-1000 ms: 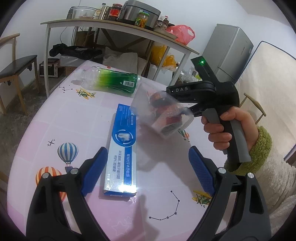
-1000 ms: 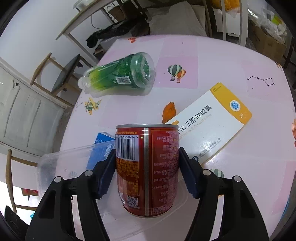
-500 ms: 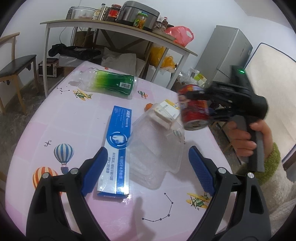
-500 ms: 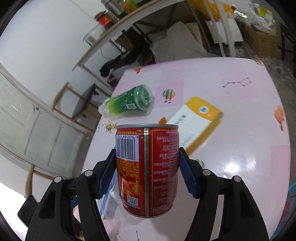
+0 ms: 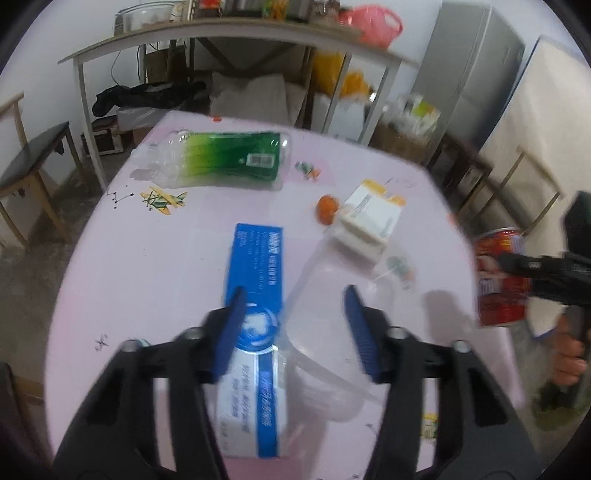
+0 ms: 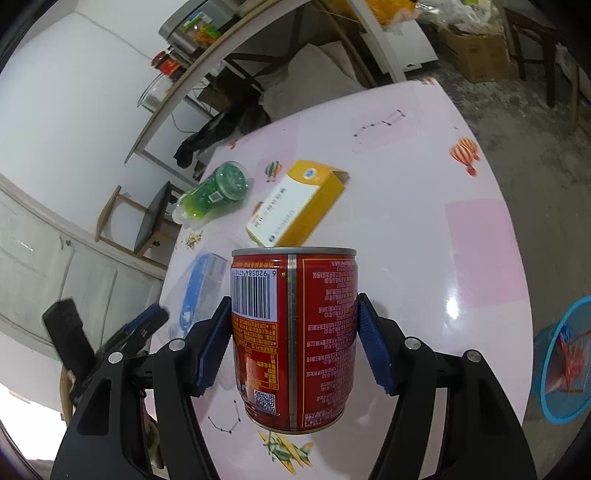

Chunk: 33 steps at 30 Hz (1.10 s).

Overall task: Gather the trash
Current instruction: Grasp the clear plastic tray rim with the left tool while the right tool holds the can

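My right gripper is shut on a red drink can, held upright above the pink table's near edge. In the left wrist view the can hangs at the table's right side. My left gripper hovers low over the table with its jaws closing. The edge of a clear plastic container and the right edge of a blue toothpaste box lie between them; the pads do not press on either. A green plastic bottle and a yellow-white carton lie farther back.
A blue mesh bin stands on the floor to the right of the table. A small orange object lies next to the carton. A wooden chair and a loaded shelf table stand behind the table.
The right gripper lifted the can out of the clear container and carried it to the right, past the table's edge. The left gripper moved forward over the blue box and its jaws narrowed.
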Each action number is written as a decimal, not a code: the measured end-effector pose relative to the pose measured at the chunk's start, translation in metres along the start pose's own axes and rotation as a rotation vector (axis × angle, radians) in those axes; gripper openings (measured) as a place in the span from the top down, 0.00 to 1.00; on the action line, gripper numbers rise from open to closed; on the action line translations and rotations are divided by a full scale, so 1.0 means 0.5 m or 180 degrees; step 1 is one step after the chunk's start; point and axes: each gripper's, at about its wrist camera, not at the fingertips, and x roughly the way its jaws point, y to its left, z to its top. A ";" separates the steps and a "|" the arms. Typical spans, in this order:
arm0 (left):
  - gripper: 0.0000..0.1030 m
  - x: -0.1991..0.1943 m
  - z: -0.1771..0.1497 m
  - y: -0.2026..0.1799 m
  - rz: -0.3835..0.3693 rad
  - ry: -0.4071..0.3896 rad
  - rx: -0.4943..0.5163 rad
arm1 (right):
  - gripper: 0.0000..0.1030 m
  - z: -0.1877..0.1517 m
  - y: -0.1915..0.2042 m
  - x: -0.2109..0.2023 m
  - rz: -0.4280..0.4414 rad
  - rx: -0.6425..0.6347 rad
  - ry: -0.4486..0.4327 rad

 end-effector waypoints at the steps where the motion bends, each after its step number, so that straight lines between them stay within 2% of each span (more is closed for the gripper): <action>1: 0.70 0.009 0.001 -0.003 0.0058 0.0050 0.0040 | 0.38 -0.004 -0.005 -0.001 -0.0003 0.0014 -0.0005; 3: 0.88 0.019 -0.005 -0.011 0.0110 0.0143 0.0097 | 0.38 -0.009 -0.009 -0.002 -0.0003 0.0031 -0.0009; 4: 0.91 0.019 -0.011 -0.017 0.0106 0.0182 0.0115 | 0.38 -0.013 -0.011 -0.005 -0.0002 0.0033 -0.0011; 10: 0.93 -0.004 -0.066 -0.060 0.0036 0.0307 0.0237 | 0.38 -0.027 -0.019 -0.009 0.0003 0.0018 0.0003; 13: 0.93 -0.015 -0.100 -0.073 -0.0161 0.0466 0.0146 | 0.38 -0.037 -0.020 -0.011 -0.0071 -0.0033 0.0037; 16: 0.93 -0.019 -0.149 -0.077 -0.0403 0.0766 -0.0080 | 0.38 -0.051 -0.021 -0.014 -0.0238 -0.0104 0.0115; 17: 0.92 -0.019 -0.160 -0.075 -0.0458 0.0827 -0.0146 | 0.38 -0.055 -0.022 -0.015 -0.0294 -0.0124 0.0133; 19: 0.82 -0.022 -0.180 -0.073 -0.0600 0.0969 -0.0278 | 0.38 -0.064 -0.027 -0.018 -0.0392 -0.0147 0.0168; 20: 0.70 -0.028 -0.188 -0.071 -0.0675 0.0992 -0.0342 | 0.38 -0.069 -0.032 -0.020 -0.0415 -0.0143 0.0175; 21: 0.62 -0.034 -0.190 -0.070 -0.0698 0.0954 -0.0365 | 0.38 -0.072 -0.036 -0.022 -0.0429 -0.0139 0.0174; 23: 0.55 -0.047 -0.185 -0.073 -0.0679 0.0820 -0.0329 | 0.38 -0.077 -0.043 -0.025 -0.0482 -0.0144 0.0133; 27: 0.53 -0.045 -0.156 -0.097 -0.0591 0.0636 -0.0130 | 0.38 -0.084 -0.042 -0.026 -0.0742 -0.0281 -0.0083; 30: 0.53 -0.020 -0.143 -0.116 -0.0462 0.0619 0.0022 | 0.38 -0.098 -0.031 -0.019 -0.0999 -0.0520 -0.0343; 33: 0.54 0.004 -0.140 -0.131 -0.0371 0.0631 0.0142 | 0.38 -0.122 -0.024 -0.020 -0.1095 -0.0750 -0.0586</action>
